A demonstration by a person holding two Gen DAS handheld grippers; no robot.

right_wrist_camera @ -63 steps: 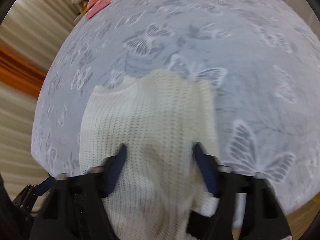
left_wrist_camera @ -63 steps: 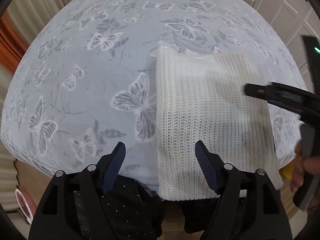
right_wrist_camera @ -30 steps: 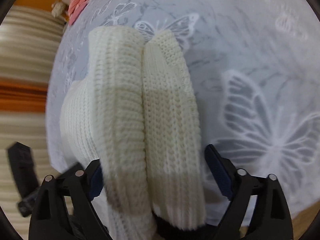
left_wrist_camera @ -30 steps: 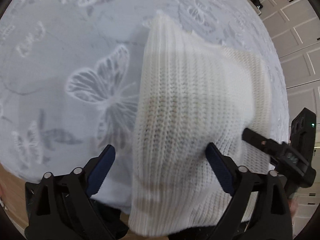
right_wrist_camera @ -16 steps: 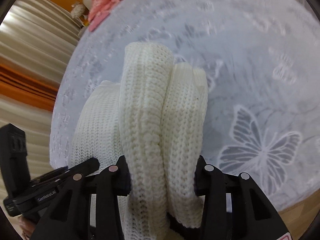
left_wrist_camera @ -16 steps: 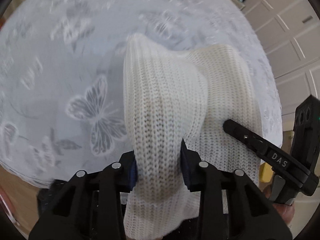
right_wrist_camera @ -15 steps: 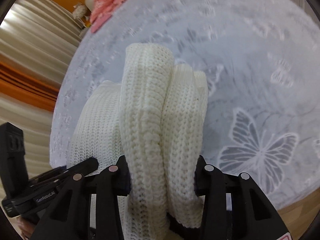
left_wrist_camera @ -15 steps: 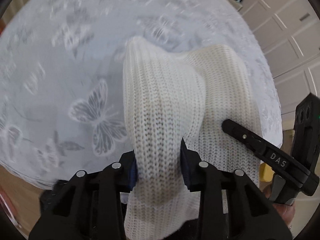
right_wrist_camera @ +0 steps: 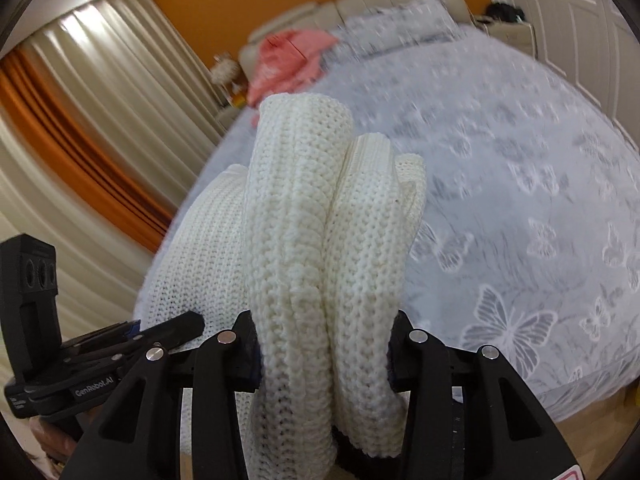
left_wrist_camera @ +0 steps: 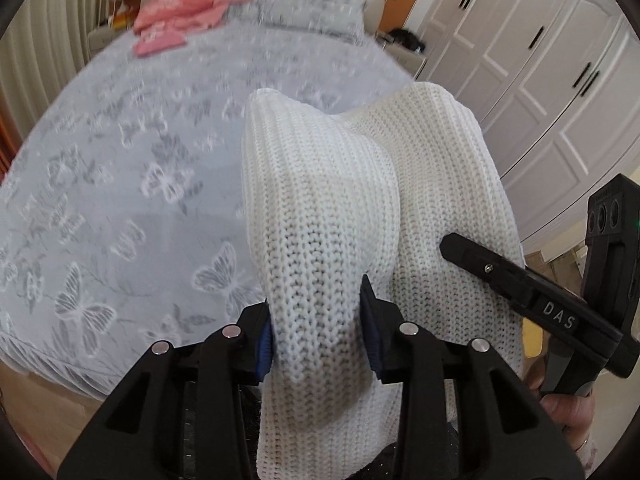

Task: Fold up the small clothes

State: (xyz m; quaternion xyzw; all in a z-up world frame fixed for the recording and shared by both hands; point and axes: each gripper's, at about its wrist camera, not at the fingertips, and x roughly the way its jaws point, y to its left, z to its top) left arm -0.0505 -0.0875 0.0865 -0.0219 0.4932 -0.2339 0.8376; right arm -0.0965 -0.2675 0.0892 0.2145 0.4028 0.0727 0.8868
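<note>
The left gripper is clamped on a bunched fold of the white knit sweater. The right gripper pinches two thick folds of the same sweater. The garment hangs between both, apparently lifted clear of the bed near its foot edge. Pink clothes lie blurred at the head end, beside a pillow.
</note>
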